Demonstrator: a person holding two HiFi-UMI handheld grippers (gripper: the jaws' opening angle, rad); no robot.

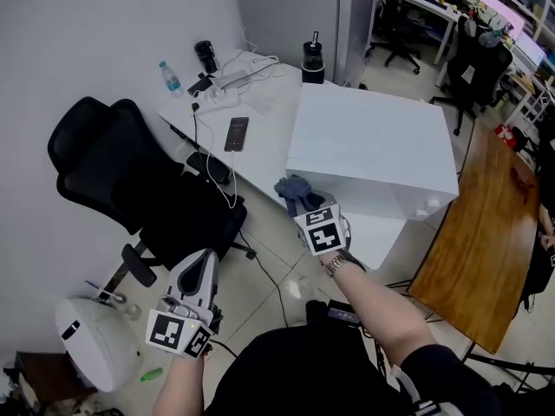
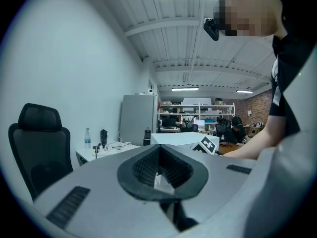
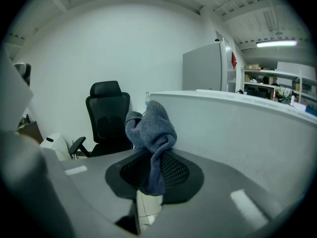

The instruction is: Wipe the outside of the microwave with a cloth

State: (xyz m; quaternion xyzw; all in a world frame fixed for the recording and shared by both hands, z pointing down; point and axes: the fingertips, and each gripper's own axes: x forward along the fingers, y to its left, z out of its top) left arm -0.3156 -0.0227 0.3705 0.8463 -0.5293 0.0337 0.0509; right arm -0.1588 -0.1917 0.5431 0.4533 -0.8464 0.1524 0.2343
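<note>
- Right gripper (image 1: 303, 204) has its jaws clamped on a bunched grey-blue cloth (image 1: 295, 189), held at the near left corner edge of the white microwave (image 1: 373, 146). Whether the cloth touches it is unclear.
- Left gripper (image 1: 202, 265) hangs low beside the black office chair (image 1: 130, 176), jaws together with nothing between them.
- Tiled floor (image 1: 277, 263) lies open between the chair and the desk. A wooden table (image 1: 481, 232) stands close on the microwave's right.
- White desk (image 1: 260, 115) against the wall carries the microwave, a phone (image 1: 237, 133) and cables (image 1: 217, 150).
- Count: two grippers, one cloth, one microwave, and three drink containers: a water bottle (image 1: 170, 78), a black tumbler (image 1: 206, 56) and a black bottle (image 1: 312, 59).
</note>
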